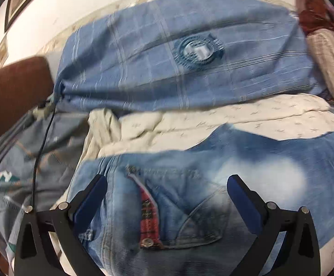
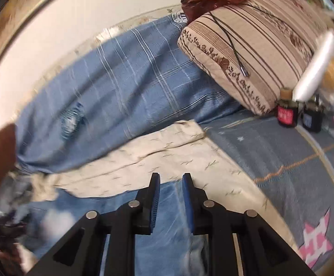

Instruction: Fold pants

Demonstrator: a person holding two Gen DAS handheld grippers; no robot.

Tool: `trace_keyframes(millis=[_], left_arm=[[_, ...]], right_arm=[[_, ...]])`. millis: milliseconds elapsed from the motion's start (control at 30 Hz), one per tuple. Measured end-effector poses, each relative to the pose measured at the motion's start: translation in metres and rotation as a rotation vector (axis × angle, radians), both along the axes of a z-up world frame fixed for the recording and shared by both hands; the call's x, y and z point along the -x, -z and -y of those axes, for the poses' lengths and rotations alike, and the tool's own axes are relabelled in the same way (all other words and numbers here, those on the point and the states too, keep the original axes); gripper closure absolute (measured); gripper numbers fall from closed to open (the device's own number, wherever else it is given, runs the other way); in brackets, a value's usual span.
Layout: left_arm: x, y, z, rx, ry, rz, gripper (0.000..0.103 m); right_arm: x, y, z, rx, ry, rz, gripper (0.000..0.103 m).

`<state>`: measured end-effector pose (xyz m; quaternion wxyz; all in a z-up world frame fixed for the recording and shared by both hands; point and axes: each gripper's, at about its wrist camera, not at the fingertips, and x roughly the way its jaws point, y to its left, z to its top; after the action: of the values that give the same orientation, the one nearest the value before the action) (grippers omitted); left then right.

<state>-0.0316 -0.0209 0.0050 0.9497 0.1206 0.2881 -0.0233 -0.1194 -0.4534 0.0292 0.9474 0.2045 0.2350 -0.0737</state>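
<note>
Faded blue jeans (image 1: 190, 191) lie on a cream sheet (image 1: 213, 119) on the bed. In the left wrist view I see their waist end, with a red plaid fly lining (image 1: 148, 211) and a front pocket. My left gripper (image 1: 167, 184) is wide open just above the waist, its blue pads on either side of the fly. In the right wrist view a jeans leg (image 2: 164, 207) runs under my right gripper (image 2: 171, 181). Its fingers stand close together with a fold of denim between the pads.
A blue checked quilt (image 1: 178, 53) lies behind along the wall. A striped beige pillow (image 2: 254, 46) sits at the right, with a cable on it. Small dark bottles (image 2: 287, 112) stand by the pillow. A black cord (image 1: 40, 151) and a brown headboard (image 1: 15, 92) are at left.
</note>
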Motion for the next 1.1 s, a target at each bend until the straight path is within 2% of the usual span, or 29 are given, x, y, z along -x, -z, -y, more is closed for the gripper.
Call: trace_keyframes(millis=[33,67,100,133,167,200,233,333,600,733,833,933,1100], left_arm=[[0.001,0.002,0.004,-0.01,0.022,-0.004,0.0],[-0.001,0.005,0.007,-0.021,0.031,-0.019,0.0],[-0.006,0.013,0.011,-0.042,0.044,-0.069,0.0],[-0.009,0.02,0.013,-0.057,0.052,-0.11,0.0],[-0.019,0.038,0.018,-0.104,0.054,-0.214,0.0],[-0.024,0.05,0.02,-0.138,0.041,-0.268,0.0],[-0.024,0.051,0.021,-0.138,0.039,-0.262,0.0],[-0.014,0.036,0.022,-0.108,0.06,-0.175,0.0],[-0.006,0.018,0.017,0.044,0.106,-0.129,0.0],[-0.005,0.015,0.017,0.108,0.131,-0.149,0.0],[-0.004,0.013,0.017,0.149,0.159,-0.16,0.0],[-0.003,0.014,0.021,0.19,0.192,-0.187,0.0],[0.0,0.015,0.03,0.181,0.221,-0.198,0.0]], right_arm=[[0.008,0.003,0.001,-0.036,0.003,-0.004,0.068],[0.015,0.008,0.001,-0.084,0.008,-0.012,0.048],[0.021,0.013,0.002,-0.139,0.006,-0.015,0.036],[0.028,0.019,0.003,-0.211,-0.001,-0.008,0.031],[0.035,0.024,0.003,-0.266,-0.015,-0.001,0.031],[0.04,0.027,0.003,-0.297,-0.023,0.003,0.031],[0.045,0.032,0.003,-0.342,-0.031,0.006,0.031],[0.053,0.046,0.003,-0.433,-0.039,-0.009,0.031],[0.058,0.074,-0.008,-0.484,-0.035,-0.121,0.031],[0.052,0.089,0.0,-0.52,0.026,-0.156,0.031],[0.049,0.104,0.014,-0.636,0.06,-0.109,0.031],[0.047,0.104,0.018,-0.655,0.081,-0.059,0.031],[0.04,0.106,0.017,-0.702,0.092,0.017,0.032]])
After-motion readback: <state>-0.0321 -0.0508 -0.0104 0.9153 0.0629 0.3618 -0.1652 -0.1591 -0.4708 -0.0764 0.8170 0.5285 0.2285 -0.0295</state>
